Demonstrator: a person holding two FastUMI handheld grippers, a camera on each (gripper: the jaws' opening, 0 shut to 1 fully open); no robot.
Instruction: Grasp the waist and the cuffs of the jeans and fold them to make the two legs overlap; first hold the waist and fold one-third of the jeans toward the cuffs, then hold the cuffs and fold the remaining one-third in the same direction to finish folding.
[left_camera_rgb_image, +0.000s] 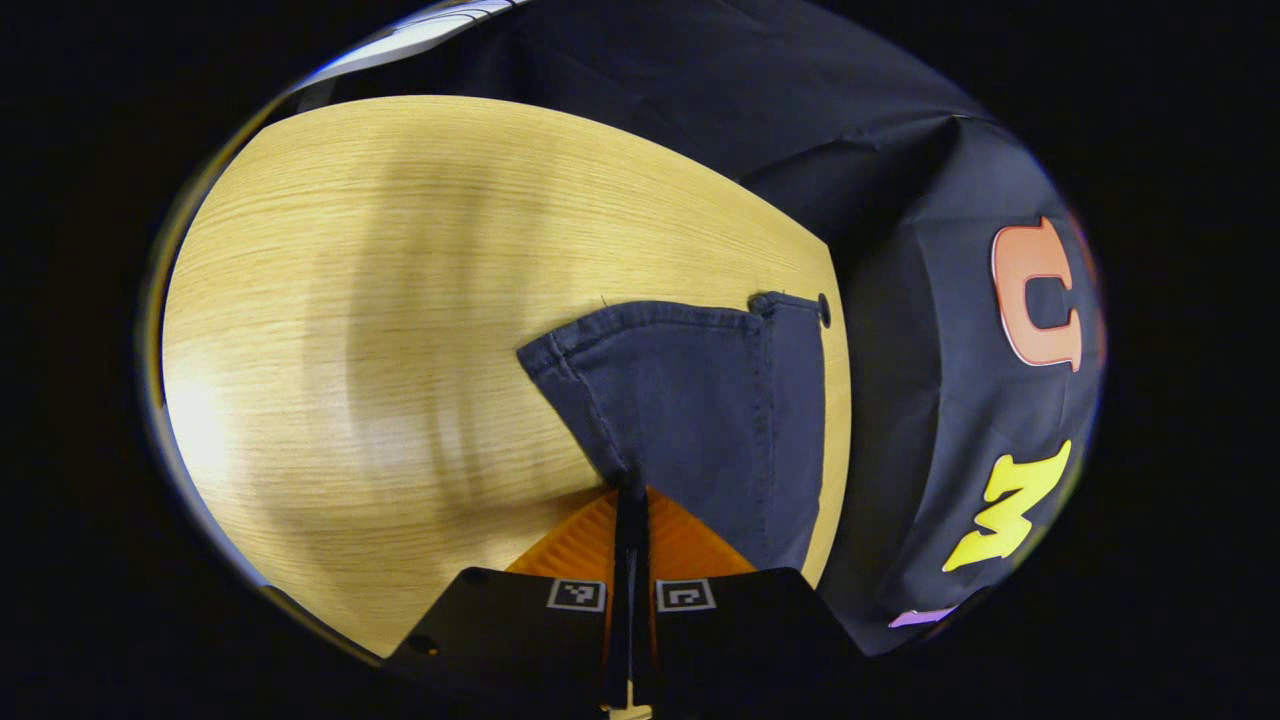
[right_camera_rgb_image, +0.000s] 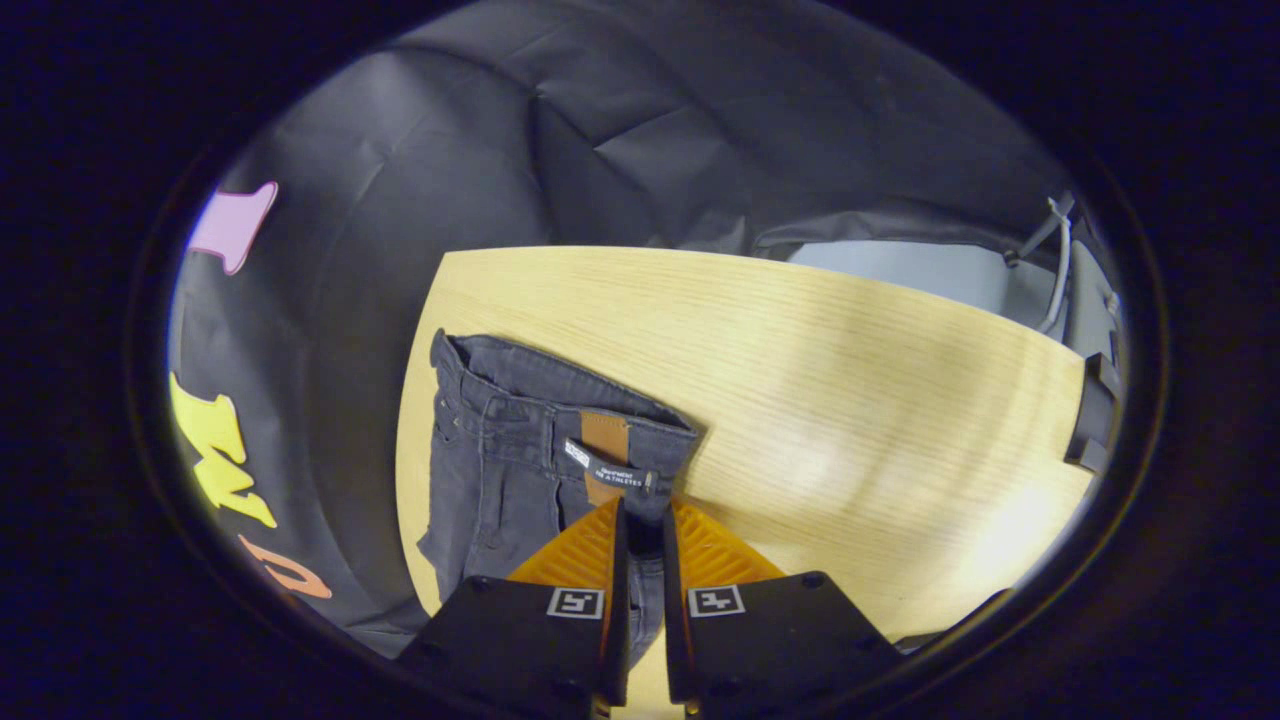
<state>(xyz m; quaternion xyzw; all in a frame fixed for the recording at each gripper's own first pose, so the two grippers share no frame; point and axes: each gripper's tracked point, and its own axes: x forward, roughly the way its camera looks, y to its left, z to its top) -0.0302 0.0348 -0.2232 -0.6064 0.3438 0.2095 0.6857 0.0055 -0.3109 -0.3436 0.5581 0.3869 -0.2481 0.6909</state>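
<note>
Both grippers pinch the dark jeans (right_camera_rgb_image: 500, 470) on the wooden surface (left_camera_rgb_image: 400, 300): left gripper (left_camera_rgb_image: 630, 495) clamped on a hem, right gripper (right_camera_rgb_image: 640, 525) seemingly gripping the waistband.

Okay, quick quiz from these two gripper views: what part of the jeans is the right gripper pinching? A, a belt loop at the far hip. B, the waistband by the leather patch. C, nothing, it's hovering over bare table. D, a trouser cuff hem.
B: in the right gripper view the right gripper has both fingers closed on the waistband of the jeans, just below the brown leather patch, on the wooden table.
</note>
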